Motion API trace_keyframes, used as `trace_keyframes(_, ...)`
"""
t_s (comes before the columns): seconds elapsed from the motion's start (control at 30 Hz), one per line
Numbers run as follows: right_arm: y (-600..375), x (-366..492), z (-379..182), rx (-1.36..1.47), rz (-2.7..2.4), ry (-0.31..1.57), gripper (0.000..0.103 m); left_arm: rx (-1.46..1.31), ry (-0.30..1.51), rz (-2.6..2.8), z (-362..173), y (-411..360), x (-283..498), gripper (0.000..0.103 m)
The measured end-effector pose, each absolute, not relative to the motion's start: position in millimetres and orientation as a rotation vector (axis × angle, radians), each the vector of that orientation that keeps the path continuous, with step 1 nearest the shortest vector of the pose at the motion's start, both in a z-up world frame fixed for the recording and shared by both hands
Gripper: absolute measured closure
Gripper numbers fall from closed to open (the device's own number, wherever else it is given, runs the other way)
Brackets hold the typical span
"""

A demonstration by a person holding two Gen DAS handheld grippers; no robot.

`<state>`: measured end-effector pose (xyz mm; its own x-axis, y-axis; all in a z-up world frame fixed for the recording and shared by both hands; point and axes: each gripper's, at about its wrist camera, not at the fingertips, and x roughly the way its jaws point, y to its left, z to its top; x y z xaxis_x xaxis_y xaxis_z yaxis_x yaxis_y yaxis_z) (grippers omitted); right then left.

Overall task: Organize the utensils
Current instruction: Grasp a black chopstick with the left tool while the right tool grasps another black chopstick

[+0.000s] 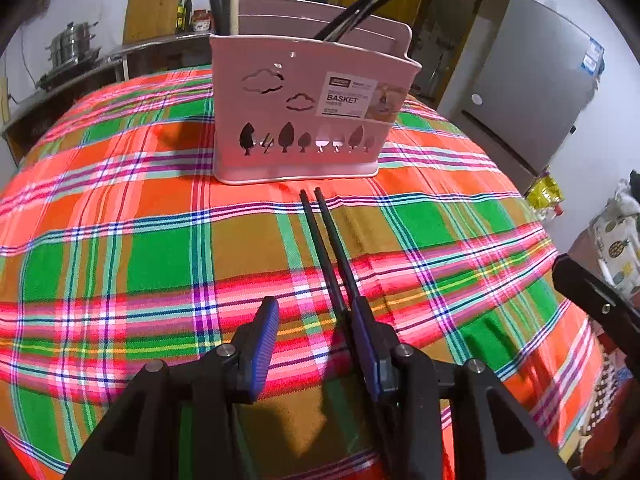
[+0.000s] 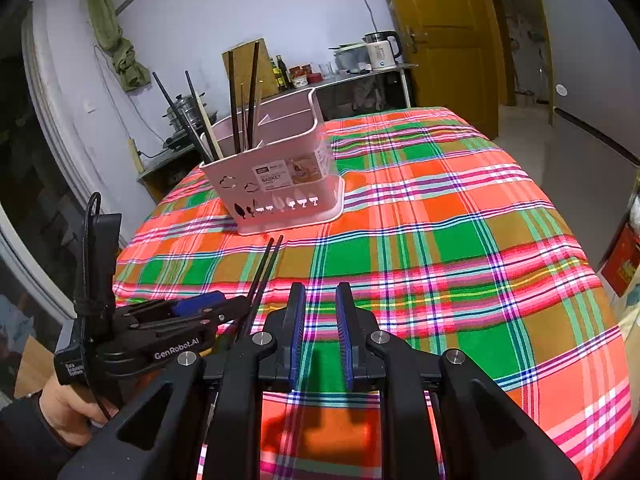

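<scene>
A pink utensil basket stands on the plaid tablecloth, with several dark chopsticks and a wooden one upright in it; it also shows in the right wrist view. A pair of black chopsticks lies on the cloth in front of the basket, tips toward it. My left gripper is open, and the chopsticks' near ends lie against its right finger. In the right wrist view the chopsticks run past the left gripper. My right gripper is open a little and empty, right of the chopsticks.
The plaid-covered table drops off at the right and near edges. A counter with pots and bottles stands behind. A grey fridge stands to the right, and a yellow door is at the back.
</scene>
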<state>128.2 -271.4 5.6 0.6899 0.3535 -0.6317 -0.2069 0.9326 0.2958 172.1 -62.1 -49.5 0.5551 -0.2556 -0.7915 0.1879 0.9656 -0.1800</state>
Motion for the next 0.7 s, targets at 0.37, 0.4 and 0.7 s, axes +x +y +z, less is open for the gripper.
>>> trace_keyframes(0.37, -270, 126, 7, 0.214, 0.318, 0.748, 0.087, -0.001, 0.940, -0.194, -50, -53, 168, 0.097)
trace_keyframes(0.4, -269, 126, 7, 0.213, 0.320, 0.748, 0.087, -0.004, 0.938, -0.181, -50, -47, 166, 0.097)
trace_keyframes(0.7, -250, 131, 0, 0.201, 0.364, 0.775, 0.087, -0.139, 0.952, -0.113, -49, 12, 150, 0.098)
